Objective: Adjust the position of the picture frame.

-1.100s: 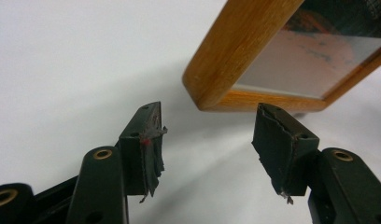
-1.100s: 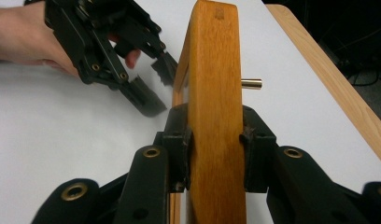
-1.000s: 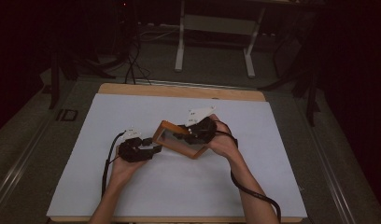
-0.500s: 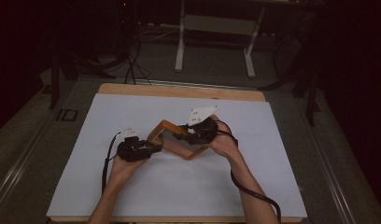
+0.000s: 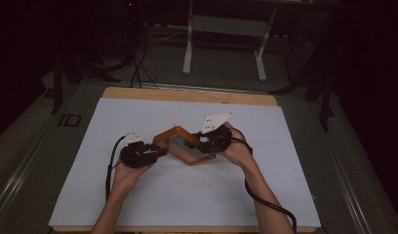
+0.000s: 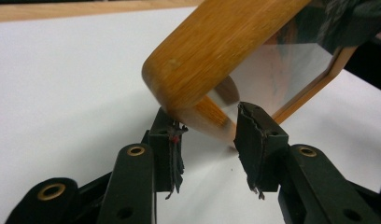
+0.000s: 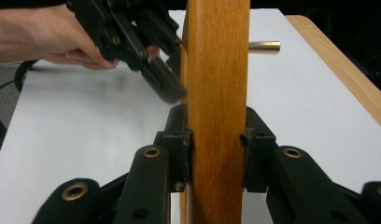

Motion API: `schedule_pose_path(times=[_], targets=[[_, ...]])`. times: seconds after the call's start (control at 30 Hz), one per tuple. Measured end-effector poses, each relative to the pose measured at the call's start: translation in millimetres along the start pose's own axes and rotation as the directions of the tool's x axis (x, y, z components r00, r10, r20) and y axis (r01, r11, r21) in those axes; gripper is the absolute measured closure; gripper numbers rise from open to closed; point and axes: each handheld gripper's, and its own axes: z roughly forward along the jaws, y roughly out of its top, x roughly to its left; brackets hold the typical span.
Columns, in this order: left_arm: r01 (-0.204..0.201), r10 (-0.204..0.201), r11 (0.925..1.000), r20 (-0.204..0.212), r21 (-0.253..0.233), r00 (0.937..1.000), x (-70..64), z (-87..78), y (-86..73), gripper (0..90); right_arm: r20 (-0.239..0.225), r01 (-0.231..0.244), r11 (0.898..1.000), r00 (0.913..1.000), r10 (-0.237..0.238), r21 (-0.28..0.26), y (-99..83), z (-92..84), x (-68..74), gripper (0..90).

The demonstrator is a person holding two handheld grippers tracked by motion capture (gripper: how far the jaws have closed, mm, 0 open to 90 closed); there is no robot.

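Note:
A wooden picture frame (image 5: 172,152) with a clear pane is held over the white table cover, tilted. My right gripper (image 5: 194,144) is shut across the frame's thick edge; in the right gripper view both pads press the wood (image 7: 219,56) of the upright frame. My left gripper (image 5: 160,150) holds the frame's left corner. Its jaws have just been closing. In the left gripper view the rounded wooden corner (image 6: 216,51) sits between the pads, which touch it on both sides. The left gripper (image 7: 165,88) also shows beyond the frame in the right gripper view.
A white sheet (image 5: 197,195) covers the table, with a wooden edge (image 5: 187,95) at the far side. A small metal peg (image 7: 263,45) sticks out behind the frame. A desk's metal legs (image 5: 189,48) and cables stand on the dark floor beyond.
The left gripper's jaws have narrowed around the frame's left corner and now touch it. Both hands stayed almost in place, and the right grip is unchanged.

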Motion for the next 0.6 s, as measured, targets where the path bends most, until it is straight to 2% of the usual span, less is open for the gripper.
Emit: schedule_pose_path(times=[0.1,0.2,0.27,0.33,0.4,0.47,0.5,0.53,0.6], targets=[[-0.011,0.011,0.9999,-0.001,-0.001,0.9999,-1.2,-0.2,1.3,61.2,0.0,-0.002,1.0,1.0,0.002,0.001,-3.2,-1.7,-0.5,68.7],[-0.021,0.022,0.9995,0.025,-0.023,0.9994,-2.6,1.8,1.9,61.8,0.003,-0.006,1.0,1.0,0.006,0.005,-10.8,-6.4,1.0,68.8],[-0.026,0.027,0.9992,0.049,-0.031,0.9984,-3.8,4.3,3.1,61.8,0.004,-0.006,1.0,1.0,0.006,0.007,-14.4,-10.2,0.9,68.8],[-0.031,0.032,0.9993,0.092,-0.02,0.9952,-3.7,10.2,4.1,58.8,0.001,-0.003,1.0,1.0,0.003,0.003,-18.3,-13.6,0.7,68.8],[-0.067,0.067,0.9978,0.111,-0.006,0.9915,-5.7,20.3,3.5,54.6,-0.003,0.005,1.0,1.0,-0.005,-0.004,-22.2,-16.5,1.0,68.8],[-0.076,0.075,0.9971,0.136,0.002,0.9878,-7.9,30.4,3.4,51.5,-0.001,0.008,1.0,1.0,-0.008,-0.002,-25.1,-19.3,1.7,68.8],[-0.076,0.075,0.9971,0.136,0.002,0.9878,-7.9,30.4,3.4,51.3,-0.001,0.008,1.0,1.0,-0.008,-0.002,-25.1,-19.3,1.7,68.8],[-0.113,0.111,0.9935,0.151,0.005,0.9823,-13.1,38.9,5.8,50.7,0.011,0.009,1.0,0.9999,-0.009,0.004,-28.6,-22.8,2.3,68.7],[-0.143,0.141,0.9898,0.141,0.004,0.98,-17.0,42.5,9.1,49.0,0.019,0.001,1.0,0.9998,-0.001,0.005,-32.2,-25.5,2.1,68.7]])
